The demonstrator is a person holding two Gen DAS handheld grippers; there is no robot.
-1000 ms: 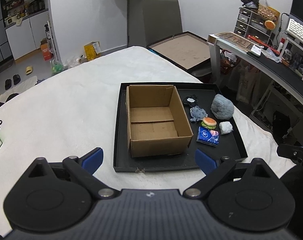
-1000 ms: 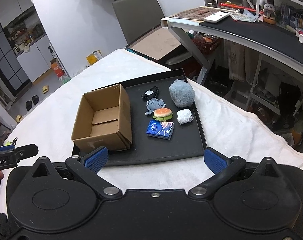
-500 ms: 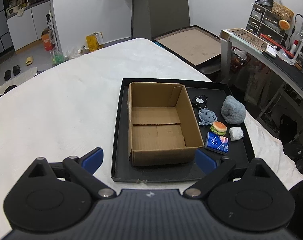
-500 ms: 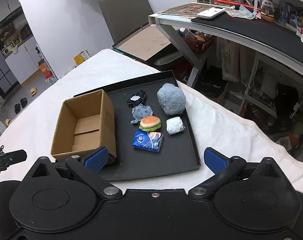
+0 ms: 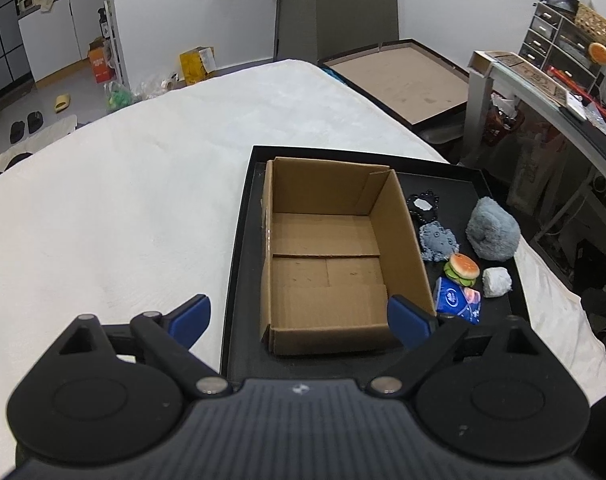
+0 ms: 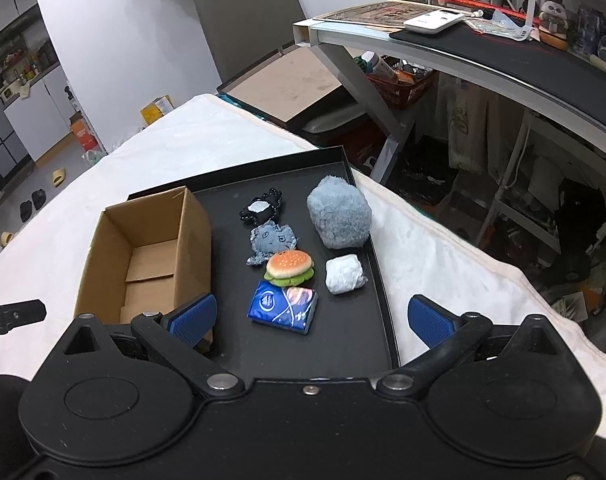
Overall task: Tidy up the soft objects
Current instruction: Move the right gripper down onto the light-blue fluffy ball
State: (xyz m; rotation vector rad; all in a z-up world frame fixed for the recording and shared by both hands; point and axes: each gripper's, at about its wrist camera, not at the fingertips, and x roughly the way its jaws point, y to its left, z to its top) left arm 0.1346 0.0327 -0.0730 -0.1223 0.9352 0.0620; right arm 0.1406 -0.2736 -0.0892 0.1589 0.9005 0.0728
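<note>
Right of the cardboard box (image 6: 151, 256), six soft items crowded the black tray (image 6: 383, 300); only the strip nearest me stayed bare, and the box's open top stood unobstructed.

Even bright indoor light, soft shadows, sharp centre, strong fisheye bending at edges.

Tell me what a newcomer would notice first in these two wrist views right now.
Probably the open, empty cardboard box on the left part of the black tray, which sits on a white cloth. Next, the cluster of soft items to the box's right: a fluffy grey plush at the far right, a burger toy in the middle, a blue tissue pack nearest. The left gripper and right gripper are both open, holding nothing.
</note>
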